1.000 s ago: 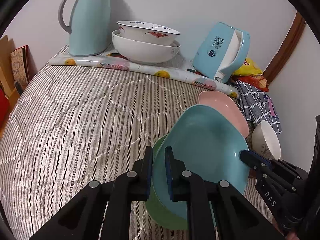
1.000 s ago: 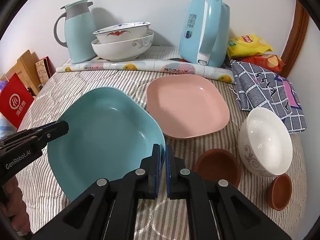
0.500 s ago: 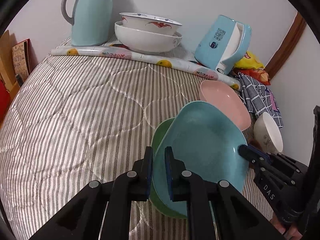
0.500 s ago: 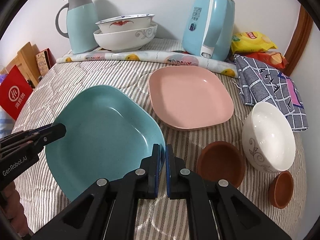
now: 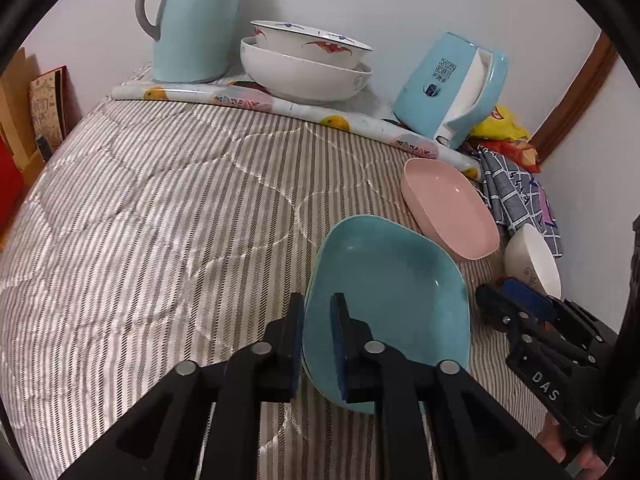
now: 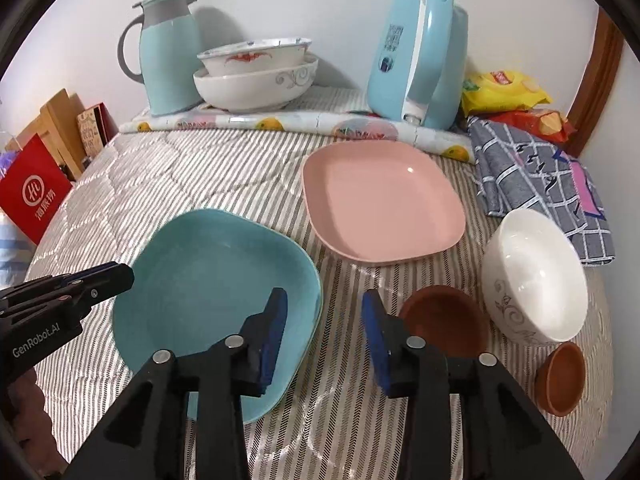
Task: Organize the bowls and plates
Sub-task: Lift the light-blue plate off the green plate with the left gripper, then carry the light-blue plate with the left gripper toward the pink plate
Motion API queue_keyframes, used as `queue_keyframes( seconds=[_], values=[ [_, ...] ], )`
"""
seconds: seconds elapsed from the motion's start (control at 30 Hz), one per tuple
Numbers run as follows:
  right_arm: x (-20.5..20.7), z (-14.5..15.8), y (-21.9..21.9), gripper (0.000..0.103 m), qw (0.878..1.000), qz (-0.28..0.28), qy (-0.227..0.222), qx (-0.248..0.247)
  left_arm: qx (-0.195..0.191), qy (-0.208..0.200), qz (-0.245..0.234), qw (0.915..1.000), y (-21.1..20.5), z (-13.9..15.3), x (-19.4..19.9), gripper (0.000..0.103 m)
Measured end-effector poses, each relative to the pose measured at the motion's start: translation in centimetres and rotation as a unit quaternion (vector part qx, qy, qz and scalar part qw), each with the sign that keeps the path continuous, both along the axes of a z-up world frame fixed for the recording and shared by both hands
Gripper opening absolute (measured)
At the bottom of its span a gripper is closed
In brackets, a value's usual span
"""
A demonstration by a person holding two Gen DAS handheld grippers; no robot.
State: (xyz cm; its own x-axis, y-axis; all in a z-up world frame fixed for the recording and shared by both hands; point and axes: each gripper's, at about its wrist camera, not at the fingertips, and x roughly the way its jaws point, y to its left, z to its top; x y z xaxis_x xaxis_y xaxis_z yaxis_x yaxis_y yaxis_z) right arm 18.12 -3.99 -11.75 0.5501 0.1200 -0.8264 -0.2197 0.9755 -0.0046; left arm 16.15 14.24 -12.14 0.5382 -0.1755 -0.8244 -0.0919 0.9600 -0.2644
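A: On the striped bed (image 6: 168, 168), why is the teal plate (image 6: 208, 280) laid flat?

B: It appears stacked on a green one, barely seen. The right hand-held gripper (image 6: 324, 336) is being opened, its pads clear of the rim; the left hand-held gripper (image 5: 318, 344) is opening narrowly astride the far rim.

A: And the pink plate (image 6: 380, 208)?

B: It is left just beside, probably stacked next.

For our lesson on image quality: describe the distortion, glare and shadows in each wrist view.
Left wrist view: fisheye bends the striped quilt into a dome, with dark vignette corners; soft glare on the teal plate. Right wrist view: the same bulging; a bright highlight inside the white bowl; the kettle casts a faint shadow on the wall.
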Motion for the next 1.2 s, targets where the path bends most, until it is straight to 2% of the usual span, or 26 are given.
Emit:
queue_keyframes(
  seconds=[0.07,0.2,0.3,0.6,0.83,1.07,1.2],
  values=[
    [-0.2,0.3,-0.1,0.039,1.000,-0.001,-0.001,0.004,0.005,-0.004,0.002,1.0000,-0.2,0.4,-0.2,0.028],
    [-0.6,0.9,-0.6,0.041,1.000,-0.003,-0.005,0.010,0.006,-0.010,0.000,0.9999,-0.7,1.1,-0.3,0.028],
    [-1.1,1.4,-1.2,0.053,1.000,-0.008,-0.011,0.013,0.011,-0.013,-0.003,0.9998,-1.4,1.7,-0.3,0.028],
    [-1.4,3.1,-4.1,0.063,0.999,-0.028,-0.037,-0.003,0.018,-0.032,-0.010,0.9993,-4.4,3.3,1.1,0.028],
    [0.0,4.1,-7.4,0.067,0.997,-0.059,-0.038,0.014,0.029,-0.059,0.000,0.9978,-6.0,4.3,2.9,0.029],
    [1.8,3.8,-8.8,0.068,0.997,-0.068,-0.016,0.029,0.031,-0.045,-0.016,0.9984,-7.1,4.0,5.1,0.029],
    [2.6,3.6,-8.9,0.068,0.997,-0.069,-0.013,0.027,0.044,-0.044,0.004,0.9981,-7.1,3.6,6.1,0.029]
  ],
)
